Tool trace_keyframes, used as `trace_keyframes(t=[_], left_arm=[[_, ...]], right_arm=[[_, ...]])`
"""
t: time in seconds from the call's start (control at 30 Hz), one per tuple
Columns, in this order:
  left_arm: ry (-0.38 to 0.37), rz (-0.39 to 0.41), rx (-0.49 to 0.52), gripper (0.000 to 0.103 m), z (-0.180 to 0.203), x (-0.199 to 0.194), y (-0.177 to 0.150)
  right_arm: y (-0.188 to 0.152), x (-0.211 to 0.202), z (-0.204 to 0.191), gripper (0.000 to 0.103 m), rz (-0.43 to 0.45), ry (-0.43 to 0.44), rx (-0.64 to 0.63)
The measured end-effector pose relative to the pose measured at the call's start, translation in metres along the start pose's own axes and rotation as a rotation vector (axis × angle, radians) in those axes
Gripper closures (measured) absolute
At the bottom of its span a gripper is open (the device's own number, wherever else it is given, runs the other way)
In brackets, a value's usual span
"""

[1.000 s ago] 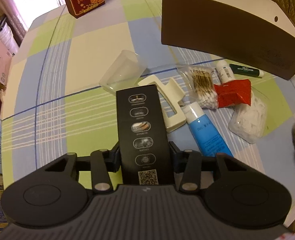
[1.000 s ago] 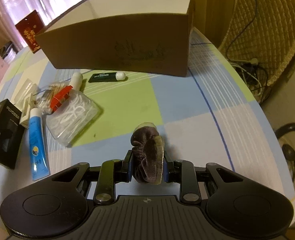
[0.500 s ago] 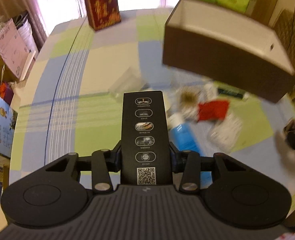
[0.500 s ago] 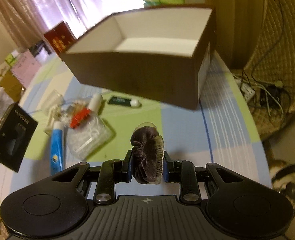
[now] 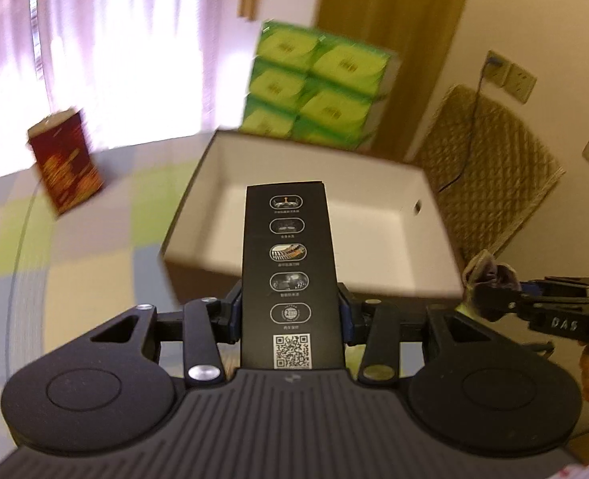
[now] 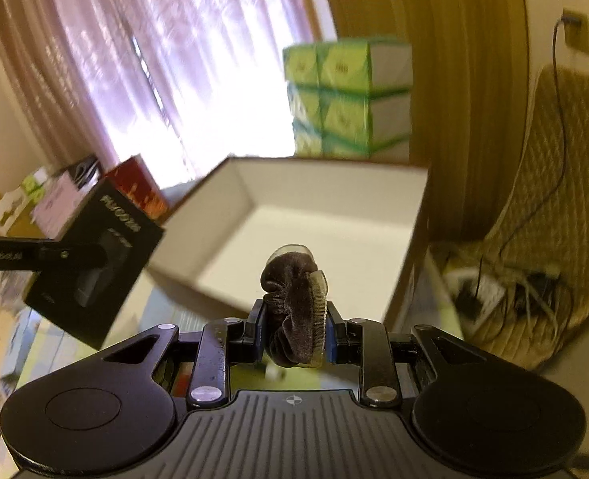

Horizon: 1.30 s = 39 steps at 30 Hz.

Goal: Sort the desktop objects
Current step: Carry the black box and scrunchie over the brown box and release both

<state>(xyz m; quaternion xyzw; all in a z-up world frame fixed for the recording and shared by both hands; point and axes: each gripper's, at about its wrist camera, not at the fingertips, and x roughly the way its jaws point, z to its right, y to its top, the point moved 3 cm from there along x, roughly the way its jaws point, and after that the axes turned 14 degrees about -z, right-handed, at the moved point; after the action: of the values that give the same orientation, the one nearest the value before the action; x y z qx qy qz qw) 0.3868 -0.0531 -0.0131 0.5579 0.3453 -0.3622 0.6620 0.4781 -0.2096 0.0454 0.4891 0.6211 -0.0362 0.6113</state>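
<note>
A table spread with a checked cloth of green, blue and cream is seen below both cameras, its pattern blurred. On it an open brown box with a white inside is set, and a red carton is stood further left on the cloth. Beyond the box a stack of green packs is seen, with a quilted chair back to its right, wall sockets above that, and bright curtains at the far side of the room.

The left hand-held gripper is closed on a tall black box printed with icons and a square code; the box is clamped by its lower sides and is held upright in the air in front of the brown box's near wall. In the right wrist view the same black box is seen at the left, tilted, clear of the table.

The right hand-held gripper is closed on a dark velvet scrunchie, which is squeezed between the pads and held above the near edge of the brown box. In the left wrist view this gripper is seen at the right, just beside the box's corner.
</note>
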Motion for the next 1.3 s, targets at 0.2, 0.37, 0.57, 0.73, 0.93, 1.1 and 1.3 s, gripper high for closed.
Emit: trace_keyframes(t=[0.2, 0.37, 0.57, 0.73, 0.93, 1.1, 1.3], left_arm=[[-0.048, 0.025, 0.041, 0.064, 0.000, 0.030, 0.068], [-0.055, -0.045, 0.023, 0.064, -0.006, 0.080, 0.094], [-0.060, -0.091, -0.024, 0.065, -0.018, 0.131, 0.107], [-0.062, -0.119, -0.038, 0.065, -0.024, 0.159, 0.115], [-0.113, -0.031, -0.061, 0.065, -0.026, 0.166, 0.124], [-0.056, -0.115, -0.110, 0.066, -0.041, 0.187, 0.116], [0.057, -0.130, -0.030, 0.065, -0.047, 0.171, 0.111]], right_arm=[[0.032, 0.044, 0.002, 0.078, -0.017, -0.078, 0.014], [0.043, 0.089, 0.011, 0.078, -0.091, -0.131, 0.019], [0.046, 0.128, 0.021, 0.078, -0.171, -0.170, 0.017], [0.046, 0.142, 0.028, 0.078, -0.205, -0.186, 0.020], [0.048, 0.148, 0.033, 0.078, -0.210, -0.197, 0.021], [0.050, 0.158, 0.031, 0.078, -0.230, -0.194, -0.001], [0.050, 0.161, 0.028, 0.078, -0.244, -0.198, -0.014]])
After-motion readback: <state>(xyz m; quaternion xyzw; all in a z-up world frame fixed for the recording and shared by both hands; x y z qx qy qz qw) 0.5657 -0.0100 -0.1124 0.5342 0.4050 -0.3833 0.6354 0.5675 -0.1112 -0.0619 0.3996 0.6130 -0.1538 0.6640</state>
